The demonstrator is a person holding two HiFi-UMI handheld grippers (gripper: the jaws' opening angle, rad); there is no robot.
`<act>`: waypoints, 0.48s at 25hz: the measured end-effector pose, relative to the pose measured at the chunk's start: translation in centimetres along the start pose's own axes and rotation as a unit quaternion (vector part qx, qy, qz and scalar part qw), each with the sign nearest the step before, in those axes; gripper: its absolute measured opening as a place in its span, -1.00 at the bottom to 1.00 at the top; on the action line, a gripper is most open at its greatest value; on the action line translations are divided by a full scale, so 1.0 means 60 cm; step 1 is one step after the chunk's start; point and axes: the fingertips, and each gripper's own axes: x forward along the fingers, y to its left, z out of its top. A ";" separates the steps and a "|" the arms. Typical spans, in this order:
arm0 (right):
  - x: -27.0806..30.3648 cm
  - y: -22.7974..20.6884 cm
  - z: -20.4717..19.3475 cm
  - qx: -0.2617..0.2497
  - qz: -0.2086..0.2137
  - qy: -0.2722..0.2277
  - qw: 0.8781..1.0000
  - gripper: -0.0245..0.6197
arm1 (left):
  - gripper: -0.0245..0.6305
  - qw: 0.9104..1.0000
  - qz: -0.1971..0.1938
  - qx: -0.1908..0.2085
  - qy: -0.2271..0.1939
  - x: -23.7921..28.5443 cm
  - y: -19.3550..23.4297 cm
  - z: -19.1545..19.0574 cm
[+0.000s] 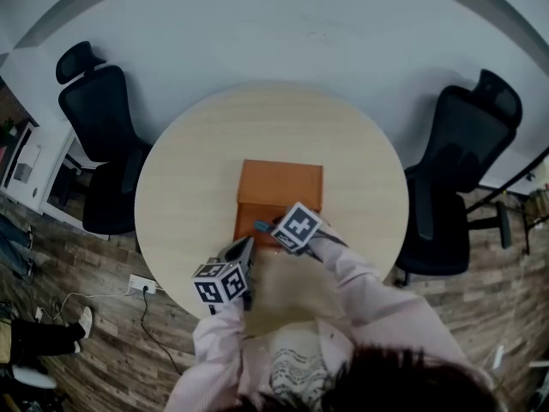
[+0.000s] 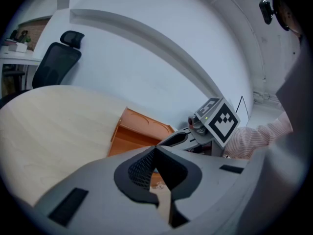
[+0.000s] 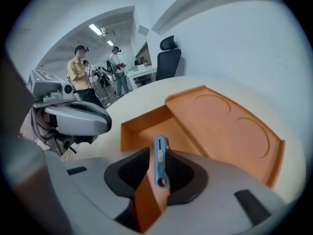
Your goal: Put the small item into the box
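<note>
Blue item (image 3: 160, 161) is standing upright, pinched in the right gripper's (image 3: 159, 153) jaws at the box's (image 3: 128, 131) near edge, above the surface (image 3: 139, 98). Carrying it over the open compartment and lowering before releasing is looking wisest. The left gripper's (image 2: 155, 150) jaws are resting together, empty.

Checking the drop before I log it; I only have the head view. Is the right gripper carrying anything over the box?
Observer: Yes. A slim blue item with a slider and a hole stands between the pads of the right gripper, over the open part of the box. I can't tell whether it's clamped.
Operator: Anything in the box?
Observer: The part that the right gripper view shows is bare.
Operator: Left side?
Observer: On the left gripper the jaws are together, with nothing between them.
</note>
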 end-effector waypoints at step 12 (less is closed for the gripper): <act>-0.088 0.034 0.037 0.041 0.006 -0.161 0.986 -0.80 | -0.89 0.999 -0.017 0.028 -0.017 -0.002 -0.030 0.017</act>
